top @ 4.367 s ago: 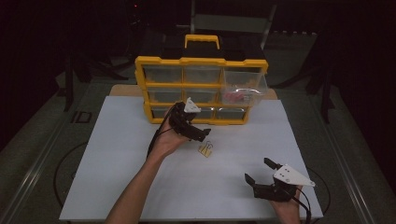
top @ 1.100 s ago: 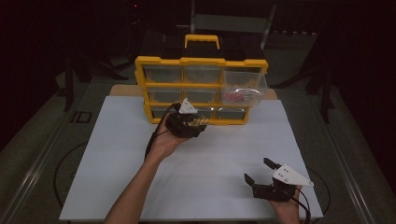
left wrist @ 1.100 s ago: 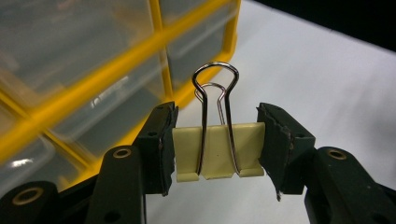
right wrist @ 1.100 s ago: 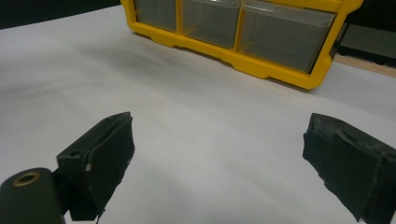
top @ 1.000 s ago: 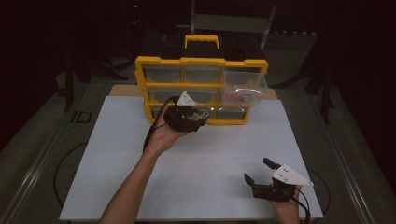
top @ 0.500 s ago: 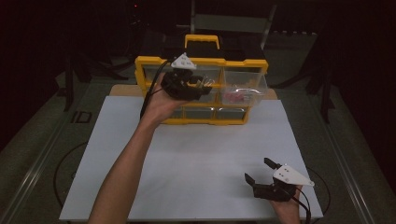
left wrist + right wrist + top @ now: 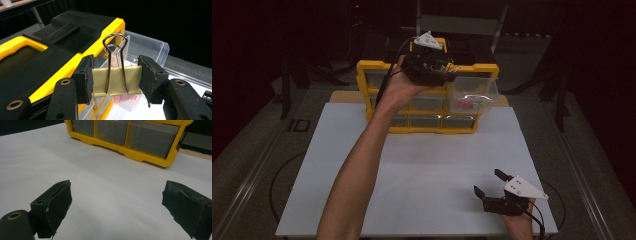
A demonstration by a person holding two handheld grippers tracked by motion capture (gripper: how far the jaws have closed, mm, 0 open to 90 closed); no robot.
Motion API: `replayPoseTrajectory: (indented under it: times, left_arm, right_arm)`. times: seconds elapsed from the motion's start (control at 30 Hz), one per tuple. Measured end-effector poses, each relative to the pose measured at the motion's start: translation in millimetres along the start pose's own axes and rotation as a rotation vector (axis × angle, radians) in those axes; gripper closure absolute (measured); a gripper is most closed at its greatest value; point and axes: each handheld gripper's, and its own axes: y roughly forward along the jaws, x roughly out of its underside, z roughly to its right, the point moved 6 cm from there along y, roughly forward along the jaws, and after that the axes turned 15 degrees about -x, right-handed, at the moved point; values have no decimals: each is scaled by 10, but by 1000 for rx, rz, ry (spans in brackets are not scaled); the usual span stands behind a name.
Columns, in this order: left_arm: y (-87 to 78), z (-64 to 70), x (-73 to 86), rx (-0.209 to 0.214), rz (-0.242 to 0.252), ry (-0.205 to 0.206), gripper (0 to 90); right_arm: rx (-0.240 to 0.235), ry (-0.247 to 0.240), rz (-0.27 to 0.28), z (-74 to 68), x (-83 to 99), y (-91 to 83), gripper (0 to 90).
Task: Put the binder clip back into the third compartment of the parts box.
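My right gripper [image 7: 491, 186] rests low on the near right of the white counter [image 7: 422, 165], its fingers [image 7: 53, 207] spread wide with nothing between them. Farther off, my left gripper [image 7: 451, 79] is raised at the top of the yellow drawer organizer [image 7: 384, 67], fingers [image 7: 83, 78] pinching a pale yellow binder clip [image 7: 116, 80] by its sides, wire handles up, just above the pulled-out clear drawer [image 7: 473, 94] at the upper right
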Motion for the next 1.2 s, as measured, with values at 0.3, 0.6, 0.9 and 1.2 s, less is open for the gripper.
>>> replayPoseTrajectory:
  times: [0.3,0.6,0.9,1.2]
  left_arm:
    - [243,202,-99,21,-17,-3,494]
    - [281,112,16,-34,-53,-58,35]
    - [91,-79,286,-58,-34,-95,0]
    - [-123,-175,676,-133,-18,-72,0]
  right_arm:
    - [-2,-2,-1,0,-1,8,85]
    - [1,-7,-2,1,-5,-1,85]
    - [-1,-7,1,-6,-14,16,85]
    - [-3,-2,5,-2,-16,16,85]
